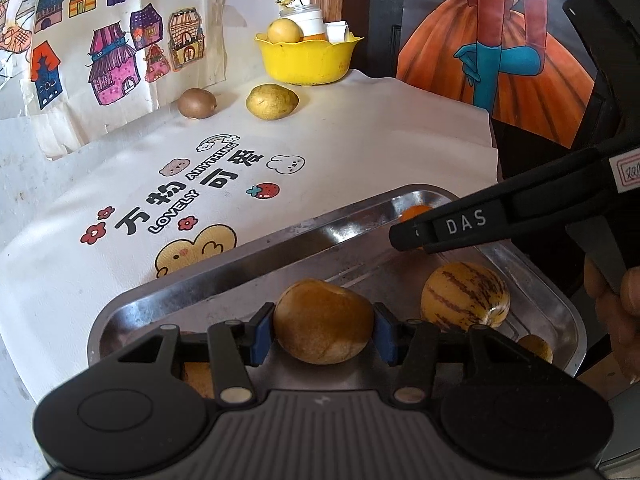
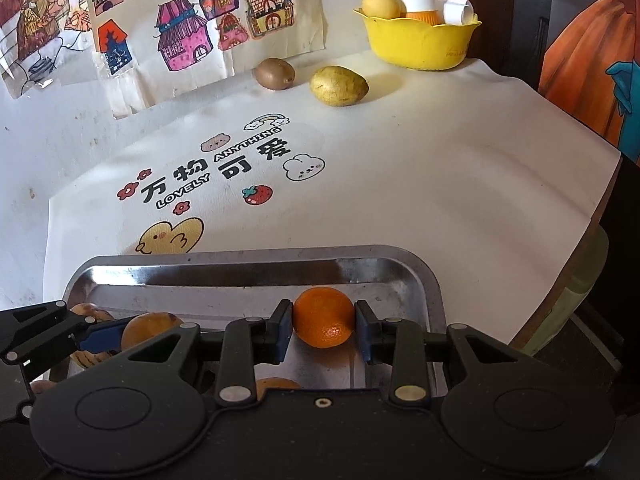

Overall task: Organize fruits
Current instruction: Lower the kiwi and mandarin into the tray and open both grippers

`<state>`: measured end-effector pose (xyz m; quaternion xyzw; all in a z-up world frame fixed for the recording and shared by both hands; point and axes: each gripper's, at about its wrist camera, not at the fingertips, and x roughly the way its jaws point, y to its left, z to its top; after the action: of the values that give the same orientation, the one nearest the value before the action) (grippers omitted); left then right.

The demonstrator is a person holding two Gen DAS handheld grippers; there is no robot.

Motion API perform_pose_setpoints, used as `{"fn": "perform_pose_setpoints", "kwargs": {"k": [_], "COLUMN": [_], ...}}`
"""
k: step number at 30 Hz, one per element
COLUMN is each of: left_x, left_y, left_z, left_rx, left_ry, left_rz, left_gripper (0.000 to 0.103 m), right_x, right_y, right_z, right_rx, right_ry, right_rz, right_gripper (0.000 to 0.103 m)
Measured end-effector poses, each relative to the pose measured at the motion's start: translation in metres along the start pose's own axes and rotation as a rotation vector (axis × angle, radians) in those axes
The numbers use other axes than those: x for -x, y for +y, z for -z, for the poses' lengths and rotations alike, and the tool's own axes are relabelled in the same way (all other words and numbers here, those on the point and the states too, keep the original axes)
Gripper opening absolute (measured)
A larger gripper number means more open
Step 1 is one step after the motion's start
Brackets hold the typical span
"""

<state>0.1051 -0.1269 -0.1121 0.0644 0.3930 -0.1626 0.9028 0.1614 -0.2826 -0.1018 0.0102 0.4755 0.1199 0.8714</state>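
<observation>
left gripper (image 1: 323,322) clamping brown fruit (image 1: 323,320) over near tray (image 1: 224,280) | right gripper (image 2: 322,318) squeezing orange (image 2: 323,317) over tray's far right | risk: round skins slipping, grippers colliding while lifting

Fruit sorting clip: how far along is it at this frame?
Looks early to midway. Done: one yellow fruit already sits in the yellow bowl. In hand: the left gripper is shut on a tan fruit, the right gripper on an orange, both over the metal tray. Left: a striped melon in the tray, plus a kiwi and potato on the cloth.
</observation>
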Motion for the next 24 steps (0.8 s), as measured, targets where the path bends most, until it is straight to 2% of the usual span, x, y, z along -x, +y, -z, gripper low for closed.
{"fn": "perform_pose_setpoints", "kwargs": {"k": [4,11,17,21,24], "left_x": [0.000,0.000,0.002,0.005,0.008], "left_y": [0.001,0.002,0.002,0.005,0.007], "left_z": [-0.001,-0.001,-0.001,-0.003,-0.004], "left_rx": [0.001,0.001,0.003,0.011,0.017], "left_ry": [0.002,-0.004,-0.010,-0.024,-0.034], "left_rz": [-0.003,-0.013,-0.021,-0.035,-0.040], "left_gripper": [0.057,0.060,0.068,0.080,0.082], "right_x": [-0.001,0.002,0.005,0.009,0.013], "right_y": [-0.001,-0.001,0.000,0.002,0.004], "right_z": [0.001,0.000,-0.001,-0.002,-0.002], "right_rx": [-0.005,-0.007,-0.006,-0.005,-0.003], "right_ry": [0.003,-0.002,-0.009,-0.017,-0.024], "right_rz": [0.005,0.001,0.002,0.002,0.002], "right_gripper": [0.040,0.041,0.042,0.044,0.045]}}
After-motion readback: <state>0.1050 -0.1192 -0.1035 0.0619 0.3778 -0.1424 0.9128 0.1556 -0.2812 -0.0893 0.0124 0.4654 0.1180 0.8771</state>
